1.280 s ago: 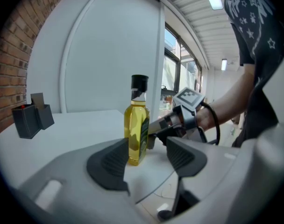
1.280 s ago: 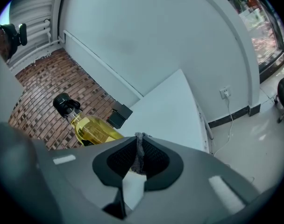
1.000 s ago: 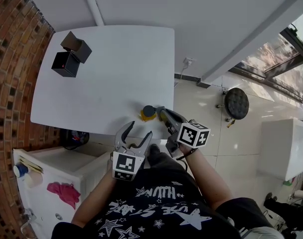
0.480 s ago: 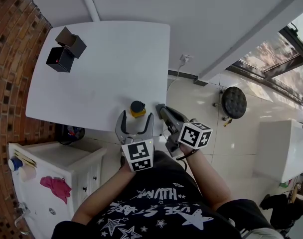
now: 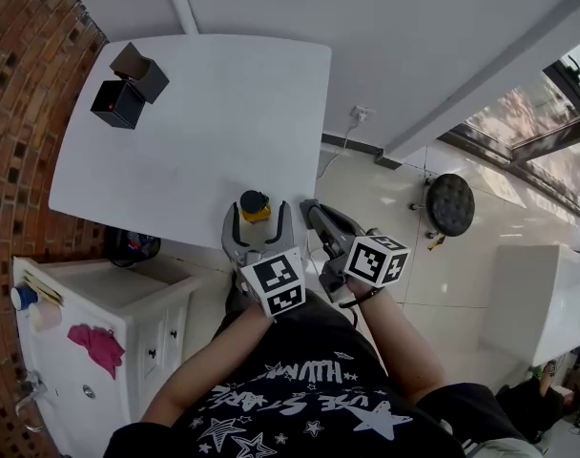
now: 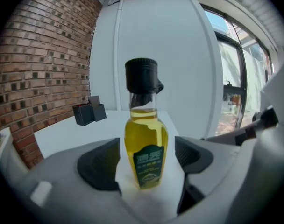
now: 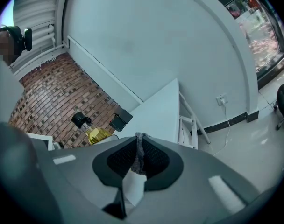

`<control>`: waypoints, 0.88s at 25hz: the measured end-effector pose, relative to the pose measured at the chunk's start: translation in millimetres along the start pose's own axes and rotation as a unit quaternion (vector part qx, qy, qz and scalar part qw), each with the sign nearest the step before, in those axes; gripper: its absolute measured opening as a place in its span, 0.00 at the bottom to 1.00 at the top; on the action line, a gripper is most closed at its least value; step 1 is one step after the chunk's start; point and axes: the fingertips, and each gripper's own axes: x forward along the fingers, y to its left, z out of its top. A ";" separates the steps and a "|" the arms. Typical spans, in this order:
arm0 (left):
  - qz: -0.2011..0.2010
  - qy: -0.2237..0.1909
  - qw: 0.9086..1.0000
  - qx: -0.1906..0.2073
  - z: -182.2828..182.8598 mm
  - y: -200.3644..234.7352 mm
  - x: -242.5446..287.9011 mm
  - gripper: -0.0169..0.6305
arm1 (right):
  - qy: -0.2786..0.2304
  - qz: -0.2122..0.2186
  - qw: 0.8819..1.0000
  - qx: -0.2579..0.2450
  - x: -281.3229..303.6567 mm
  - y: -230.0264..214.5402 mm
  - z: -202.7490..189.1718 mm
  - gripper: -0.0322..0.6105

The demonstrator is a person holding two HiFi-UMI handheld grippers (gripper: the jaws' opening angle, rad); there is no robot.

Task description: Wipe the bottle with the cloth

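Note:
A small bottle [image 5: 255, 204] of yellow oil with a black cap stands upright near the front edge of the white table [image 5: 195, 113]. My left gripper [image 5: 260, 212] is open around it. Its jaws have just been opening, and the bottle [image 6: 145, 143] stands between the pads, apart from both. To the right, off the table's corner, my right gripper [image 5: 309, 208] is shut on a thin grey cloth [image 7: 140, 148], which is pinched between its pads. In the right gripper view the bottle [image 7: 93, 132] shows at the left.
Two black boxes [image 5: 128, 103] sit at the table's far left, by a brick wall. A white cabinet [image 5: 99, 313] stands left of the person. A black stool [image 5: 452, 203] is on the tiled floor to the right. A wall socket [image 5: 360, 114] has a cable hanging from it.
My left gripper has turned and come forward from below the table edge, so its jaws now straddle the bottle. The bottle no longer sits against the right gripper's tip.

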 end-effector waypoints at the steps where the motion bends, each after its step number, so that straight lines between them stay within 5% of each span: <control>1: 0.007 0.000 1.000 0.000 0.5 1.8 1.2 0.58 | 0.000 0.001 1.000 0.000 0.1 -0.8 0.6 0.11; 4: 0.026 -0.013 0.999 0.012 6.0 5.7 2.8 0.45 | 0.001 0.002 1.000 0.001 0.6 -2.7 1.2 0.11; 11: 0.015 -0.023 0.999 0.024 7.5 5.3 2.5 0.45 | 0.003 0.009 1.000 0.001 3.6 -1.2 2.8 0.11; 17: -0.065 -0.047 0.995 0.059 7.5 -1.6 1.3 0.45 | 0.004 0.022 1.000 -0.002 11.5 8.1 5.6 0.11; 22: -0.166 -0.074 0.980 0.085 7.9 -8.7 -2.2 0.45 | -0.002 0.028 1.000 -0.004 15.0 16.1 8.7 0.11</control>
